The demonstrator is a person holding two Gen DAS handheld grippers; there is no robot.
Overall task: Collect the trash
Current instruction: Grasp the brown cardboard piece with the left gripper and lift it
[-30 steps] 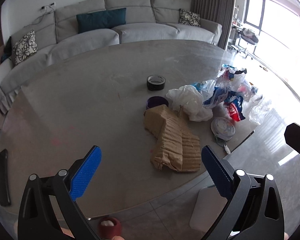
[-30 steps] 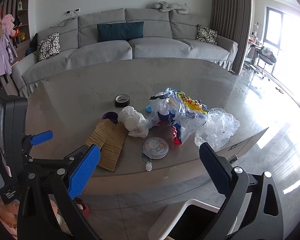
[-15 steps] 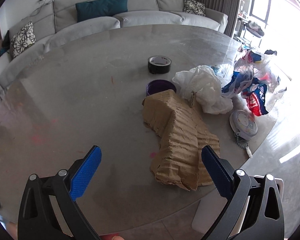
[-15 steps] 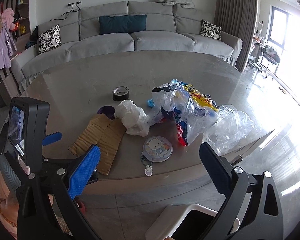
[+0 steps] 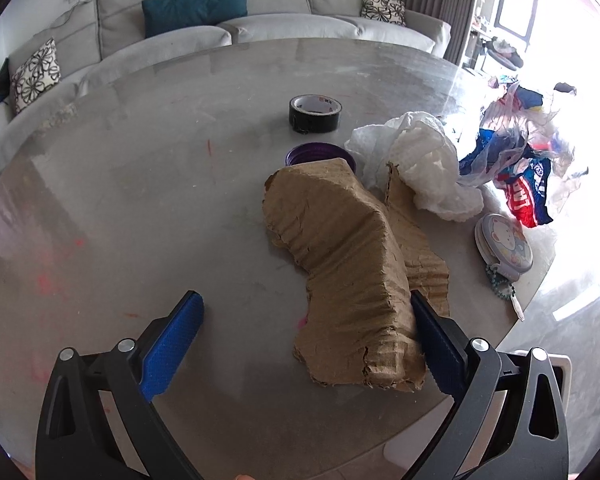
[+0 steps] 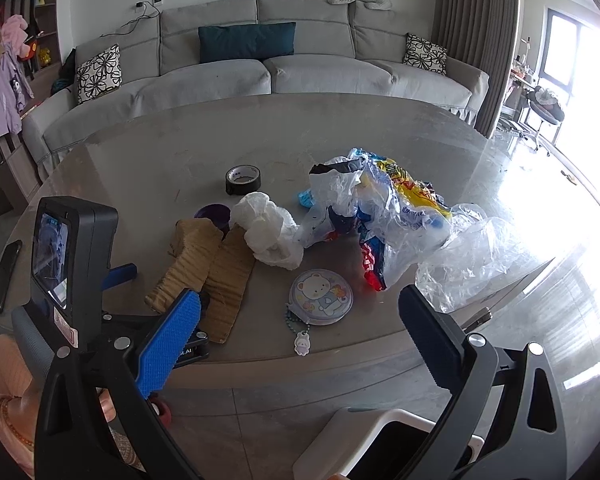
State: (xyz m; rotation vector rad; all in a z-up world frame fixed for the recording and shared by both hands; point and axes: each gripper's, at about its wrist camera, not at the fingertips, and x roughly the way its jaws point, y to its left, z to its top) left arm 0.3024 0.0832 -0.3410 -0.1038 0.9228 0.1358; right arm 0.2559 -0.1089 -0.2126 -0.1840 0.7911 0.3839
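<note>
Lowered since a second ago, left gripper (image 5: 306,334) fingers close around torn cardboard (image 5: 340,264) on the grey bench (image 5: 140,184); sofa (image 6: 220,76) at twelve o'clock. Right gripper (image 6: 300,326) gapes empty.

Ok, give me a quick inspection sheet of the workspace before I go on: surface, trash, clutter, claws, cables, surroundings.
Surface: grey round table, smudged, with red marks.
Job's things: torn cardboard, white crumpled bag, colourful wrappers, clear plastic bag; white bin on the floor at the near edge.
Clutter: black tape roll, purple cup behind the cardboard, bear pouch with beaded charm, dark phone.
Claws: left claw closing from wide, cardboard's near end between the pads, no grip yet; right claw open, empty.
Cables: wall plug lead above the sofa.
Surroundings: grey sofa, cushions, curtain, bright window.
</note>
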